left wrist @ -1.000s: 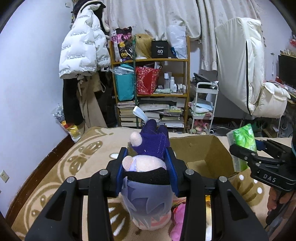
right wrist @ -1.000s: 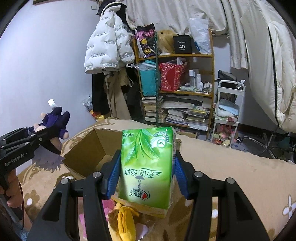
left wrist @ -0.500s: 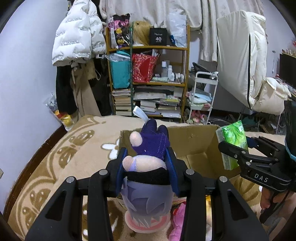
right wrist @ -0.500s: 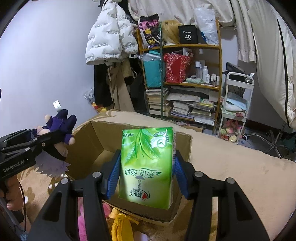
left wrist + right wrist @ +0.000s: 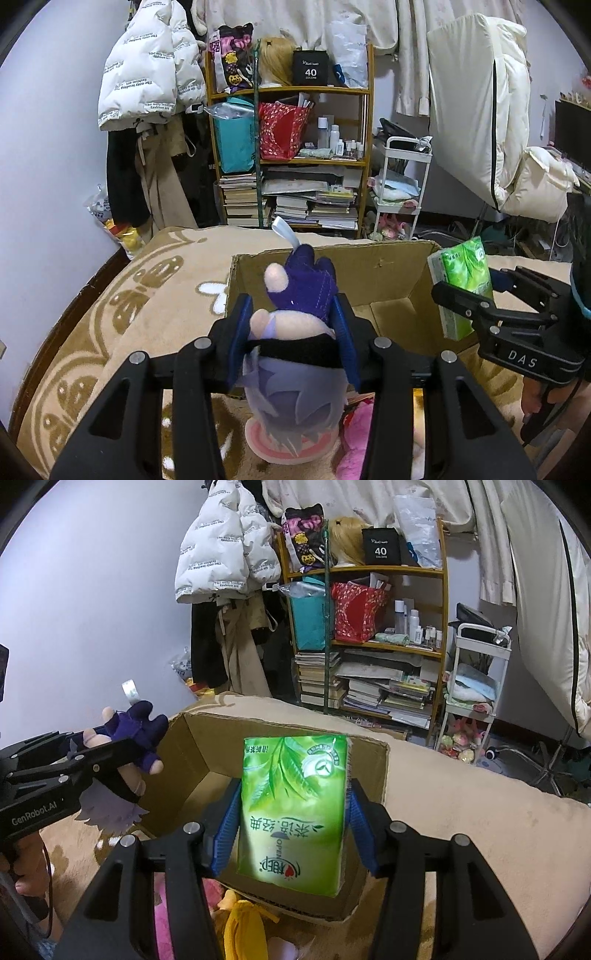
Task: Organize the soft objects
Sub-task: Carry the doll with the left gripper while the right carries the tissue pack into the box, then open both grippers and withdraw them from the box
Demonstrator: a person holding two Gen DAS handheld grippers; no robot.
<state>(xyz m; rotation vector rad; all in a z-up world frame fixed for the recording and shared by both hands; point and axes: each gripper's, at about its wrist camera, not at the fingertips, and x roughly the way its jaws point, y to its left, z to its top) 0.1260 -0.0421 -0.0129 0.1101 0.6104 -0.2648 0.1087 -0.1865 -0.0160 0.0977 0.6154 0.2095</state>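
left gripper [image 5: 291, 332] clamped on the plush doll [image 5: 295, 354], blue pads squeezing its body, purple outfit and a pale limb poking forward, head hanging down toward the camera. doll is held over the near-left edge of the open cardboard box [image 5: 388, 273]. right gripper [image 5: 291, 812] clamped on the green tissue pack [image 5: 293, 812], upright (print upside down), above the box's near wall. box sits on the beige patterned blanket [image 5: 140, 295]. pink plush [image 5: 356, 435] and a yellow soft item [image 5: 242, 923] lie below the grippers, just outside the box.
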